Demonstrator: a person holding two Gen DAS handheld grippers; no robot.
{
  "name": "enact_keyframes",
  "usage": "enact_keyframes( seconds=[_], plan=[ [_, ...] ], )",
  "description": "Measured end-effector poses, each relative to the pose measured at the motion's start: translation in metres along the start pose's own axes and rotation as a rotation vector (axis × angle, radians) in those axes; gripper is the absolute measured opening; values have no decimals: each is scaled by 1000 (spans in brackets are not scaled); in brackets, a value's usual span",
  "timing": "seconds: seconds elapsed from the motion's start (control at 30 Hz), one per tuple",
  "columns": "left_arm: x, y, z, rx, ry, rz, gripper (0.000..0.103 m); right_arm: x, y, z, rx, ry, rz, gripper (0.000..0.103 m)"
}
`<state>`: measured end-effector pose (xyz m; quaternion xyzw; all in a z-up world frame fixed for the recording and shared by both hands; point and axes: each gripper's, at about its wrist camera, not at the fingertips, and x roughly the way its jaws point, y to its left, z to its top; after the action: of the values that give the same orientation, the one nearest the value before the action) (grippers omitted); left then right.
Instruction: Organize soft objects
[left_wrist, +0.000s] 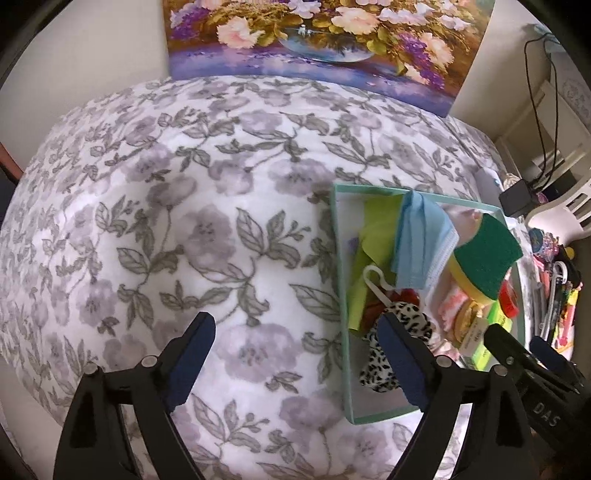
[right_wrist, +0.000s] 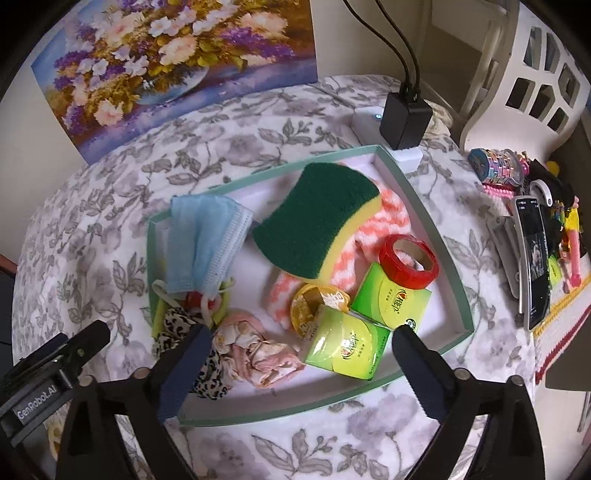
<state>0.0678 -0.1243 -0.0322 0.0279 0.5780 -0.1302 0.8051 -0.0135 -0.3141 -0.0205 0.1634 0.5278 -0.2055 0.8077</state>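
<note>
A shallow teal-rimmed tray sits on a floral-print blanket, packed with soft and boxed items, as two hand-held grippers hover at its near edge. The right gripper, jaws spread wide and holding nothing, frames the tray's near side, with a crumpled pink cloth and a green box lying between its fingers. At the tray's centre a green-and-yellow sponge rests tilted on a fuzzy orange-and-white sock; a blue face mask drapes over the tray's left rim. A red tape roll sits atop a second green box toward the tray's right side, and a round yellow container lies just in front of the sponge. A leopard-print scrunchie is bunched in the tray's near left corner, beside the right gripper's left finger. The left gripper, jaws likewise spread and empty, hangs over the blanket just left of the tray, its right finger overlapping the scrunchie in view. A flower painting leans against the wall beyond the tray, a black charger stands just past its far corner, and a phone lies well to its right.
</note>
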Motion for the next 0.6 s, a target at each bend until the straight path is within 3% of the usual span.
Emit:
enact_keyframes(
  seconds=[0.13,0.3,0.6],
  plan=[
    [1,4,0,-9,-7,31,101,-1,0,0,4,-4,-1,103],
    [0,7,0,-11,-20,75,101,0,0,-1,5,-5,-4,103],
    [-5,14,-2,-39,5,70,101,-3,5,-4,-12,-10,-10,103]
  ],
)
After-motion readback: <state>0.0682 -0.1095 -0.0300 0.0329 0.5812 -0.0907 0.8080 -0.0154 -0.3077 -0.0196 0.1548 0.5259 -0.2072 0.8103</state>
